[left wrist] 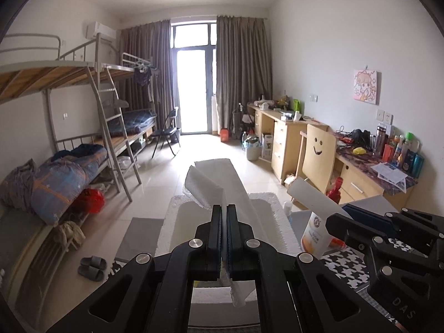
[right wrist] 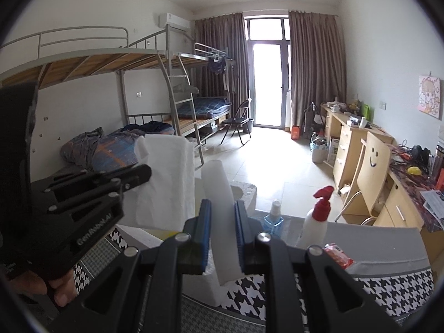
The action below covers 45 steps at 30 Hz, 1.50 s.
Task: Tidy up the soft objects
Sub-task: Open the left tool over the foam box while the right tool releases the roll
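Note:
My left gripper (left wrist: 224, 208) is shut on a white foam sheet (left wrist: 211, 177), which folds and sticks out ahead of the fingers. In the right wrist view, that same gripper (right wrist: 144, 174) shows at the left with the foam sheet (right wrist: 166, 177) hanging from it. My right gripper (right wrist: 222, 205) is shut on a curled strip of white foam (right wrist: 219, 188) between its blue pads. From the left wrist view, the right gripper (left wrist: 333, 219) holds this rolled foam end (left wrist: 310, 194). Whether both pieces are one sheet I cannot tell. A white styrofoam box (left wrist: 172, 222) lies open beneath.
A houndstooth cloth (right wrist: 388, 288) covers the table. On it stand a white spray bottle with a red trigger (right wrist: 319, 216), a small blue bottle (right wrist: 273, 219) and a red packet (right wrist: 337, 254). Bunk beds (left wrist: 69, 172) line the left wall, with desks and a chair (left wrist: 316, 152) on the right.

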{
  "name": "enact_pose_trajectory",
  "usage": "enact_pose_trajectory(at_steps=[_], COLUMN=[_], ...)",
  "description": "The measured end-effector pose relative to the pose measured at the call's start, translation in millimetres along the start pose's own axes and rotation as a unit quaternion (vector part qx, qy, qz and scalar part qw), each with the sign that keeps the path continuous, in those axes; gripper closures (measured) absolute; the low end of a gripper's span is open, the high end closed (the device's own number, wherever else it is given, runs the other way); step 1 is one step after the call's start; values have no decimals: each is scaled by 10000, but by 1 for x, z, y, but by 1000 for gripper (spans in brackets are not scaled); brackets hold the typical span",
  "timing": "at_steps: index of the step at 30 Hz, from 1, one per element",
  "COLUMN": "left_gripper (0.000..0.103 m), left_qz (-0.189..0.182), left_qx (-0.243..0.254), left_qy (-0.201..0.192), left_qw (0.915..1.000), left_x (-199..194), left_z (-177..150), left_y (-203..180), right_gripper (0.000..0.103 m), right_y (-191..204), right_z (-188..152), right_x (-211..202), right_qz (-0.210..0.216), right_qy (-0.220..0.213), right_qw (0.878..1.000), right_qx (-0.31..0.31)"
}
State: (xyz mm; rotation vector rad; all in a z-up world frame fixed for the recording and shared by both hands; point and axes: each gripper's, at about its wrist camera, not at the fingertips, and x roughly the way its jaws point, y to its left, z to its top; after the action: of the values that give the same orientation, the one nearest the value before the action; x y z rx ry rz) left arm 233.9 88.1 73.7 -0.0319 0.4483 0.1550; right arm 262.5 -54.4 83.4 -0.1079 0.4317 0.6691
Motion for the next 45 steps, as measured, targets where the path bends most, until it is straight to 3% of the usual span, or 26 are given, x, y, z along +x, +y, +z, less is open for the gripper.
enact_pose_trajectory(at_steps=[15,16,18,20,22,32,45], left_gripper=[98,93,74,35,24,2,1], left_qz=[-85,-91,-71,-14,49,244,482], left_qx=[-48,-40,-15,-79,-196,-306,-531], left_qy=[431,470,512,454,321,113,-25], left_qw=[9990,9988,9987,9989,9993,9992,9974], left_x=[33,34,35,33,27,8,-6], left_z=[-5,-5,-6,-7,-6,-8,-17], left_y=[10,11,13,18,24,36,58], right_gripper=[83,83,83,83,83,83,83], right_y=[1,1,1,2,2,5,11], right_z=[0,0,1,2,2,5,5], right_x=[13,14,16,17,18,33,51], right_qz=[4,-4,-10,-26,-46,43,178], right_qy=[99,104,119,121,125,255,395], right_qw=[9999,9999,9999,9999,9999,9997,9991], right_qx=[-29,-25,-19,-25,-39,7,-38])
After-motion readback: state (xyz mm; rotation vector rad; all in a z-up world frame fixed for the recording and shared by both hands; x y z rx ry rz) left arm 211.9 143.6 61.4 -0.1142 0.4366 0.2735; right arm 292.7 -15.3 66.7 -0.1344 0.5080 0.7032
